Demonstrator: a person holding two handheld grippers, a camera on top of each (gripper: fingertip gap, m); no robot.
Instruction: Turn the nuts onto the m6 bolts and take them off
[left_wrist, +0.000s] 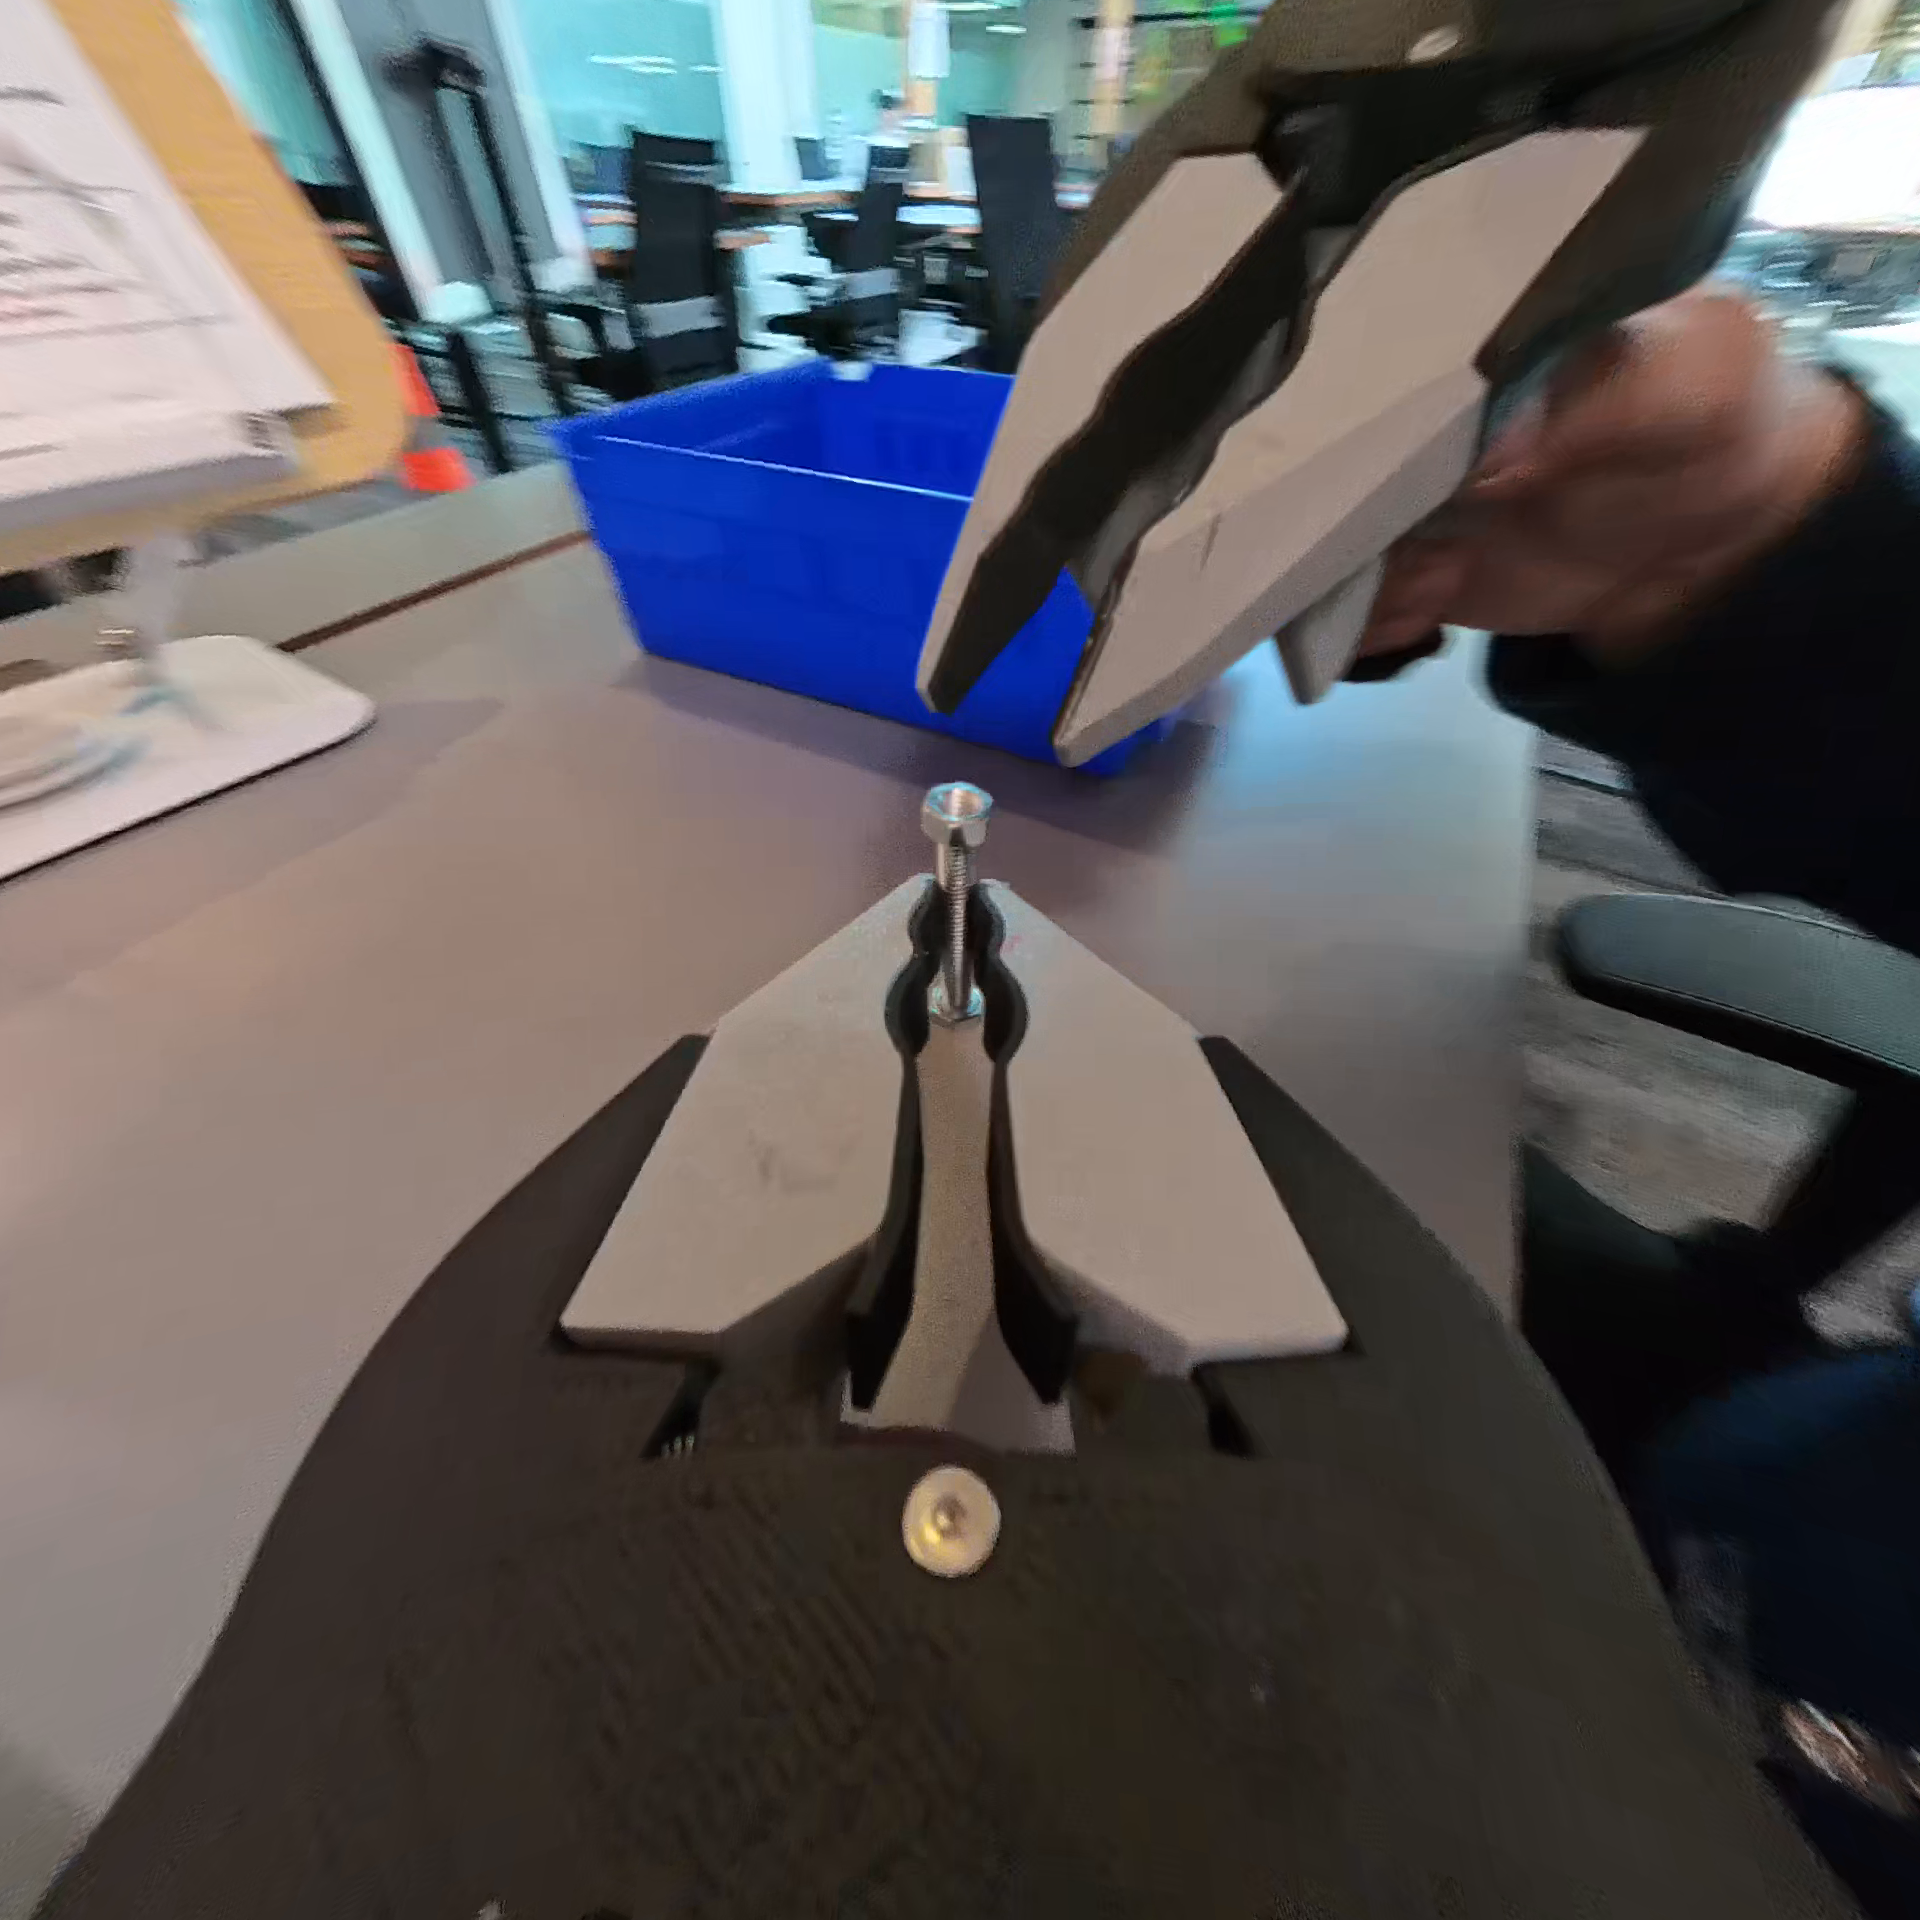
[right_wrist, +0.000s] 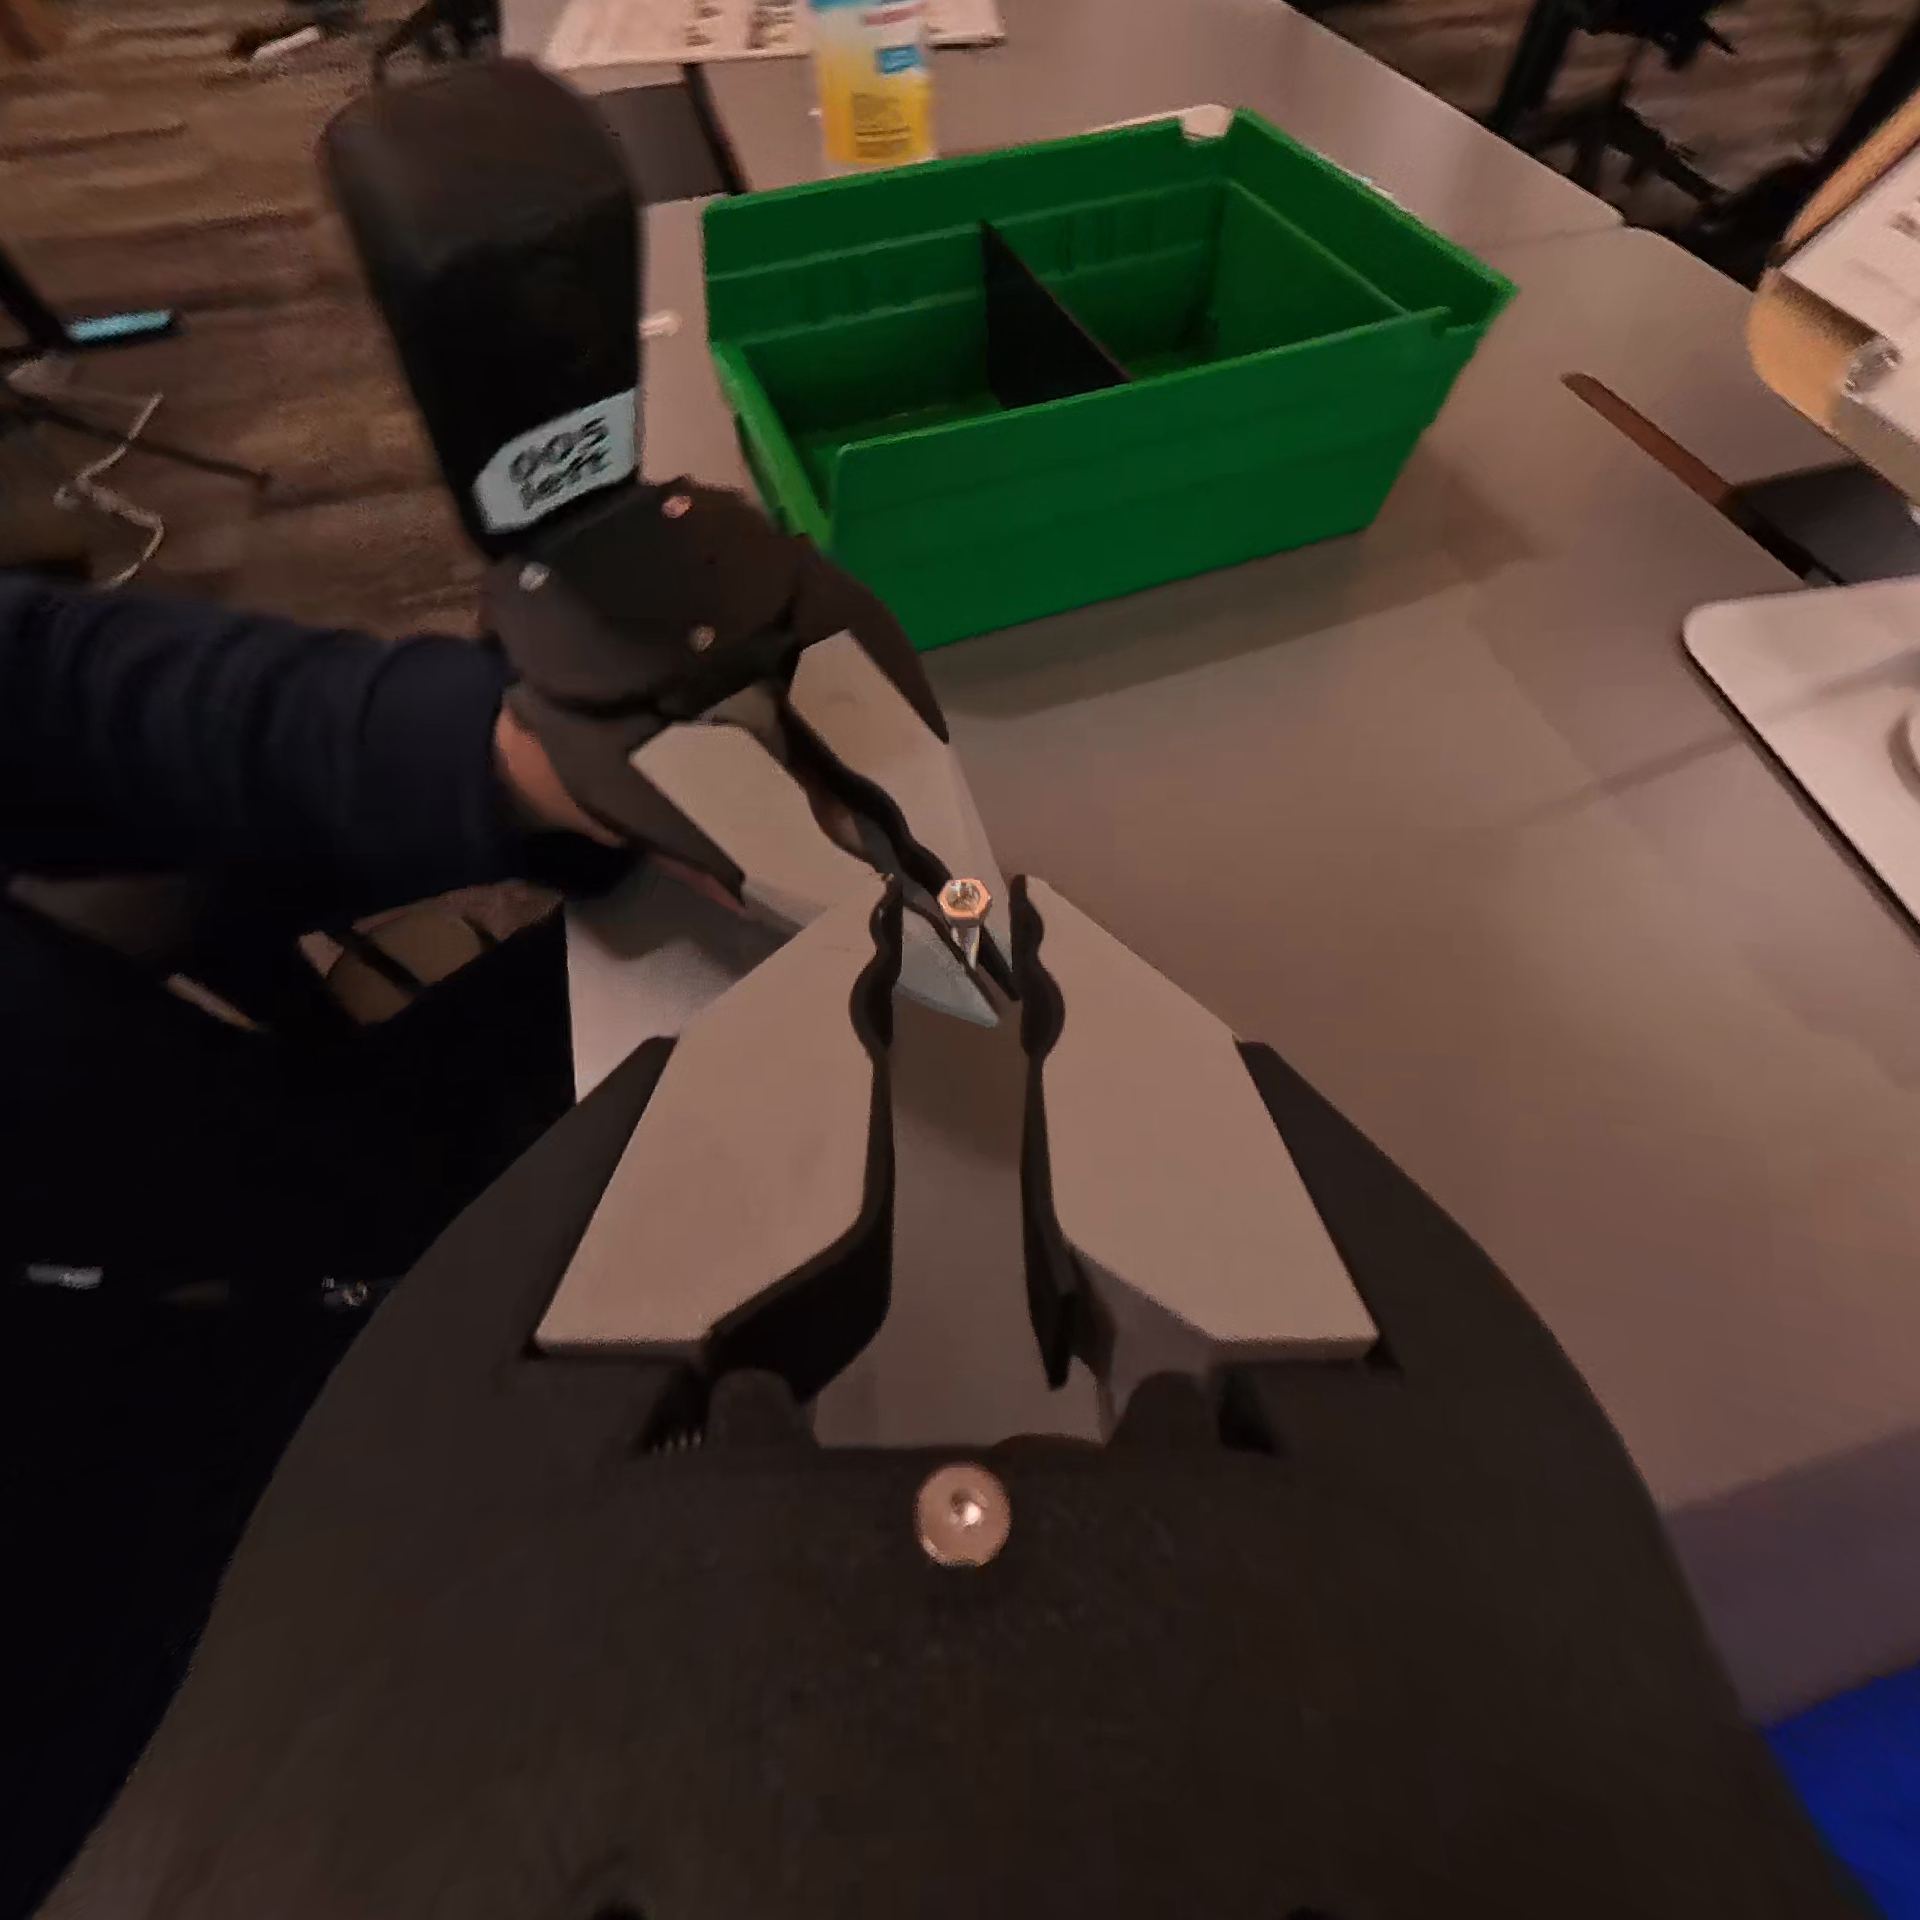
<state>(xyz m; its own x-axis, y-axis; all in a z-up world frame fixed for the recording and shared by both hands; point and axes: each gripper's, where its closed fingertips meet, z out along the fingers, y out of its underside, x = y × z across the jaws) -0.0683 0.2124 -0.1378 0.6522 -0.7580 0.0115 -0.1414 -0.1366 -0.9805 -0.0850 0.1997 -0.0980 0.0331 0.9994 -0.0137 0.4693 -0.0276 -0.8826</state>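
Observation:
My left gripper (left_wrist: 956, 888) is shut on a silver bolt (left_wrist: 958, 930). The bolt's head sits back between the fingers and its threaded shaft sticks out past the tips. A silver hex nut (left_wrist: 956, 816) sits on the far end of the shaft. My right gripper (left_wrist: 1013, 707) is open and hangs above and just beyond the nut. In the right wrist view the right gripper (right_wrist: 954, 906) is open, with the nut (right_wrist: 964, 896) in the gap between its tips; I see no contact. The left gripper (right_wrist: 977, 987) comes in from the left there, held by a hand.
A blue bin (left_wrist: 790, 540) stands on the grey table (left_wrist: 520, 883) behind the nut. A green bin (right_wrist: 1091, 520) with a black divider stands farther back. A white stand base (right_wrist: 1808, 707) lies at the right, a yellow bottle (right_wrist: 871, 83) beyond, and a chair armrest (left_wrist: 1745, 977) beside the table.

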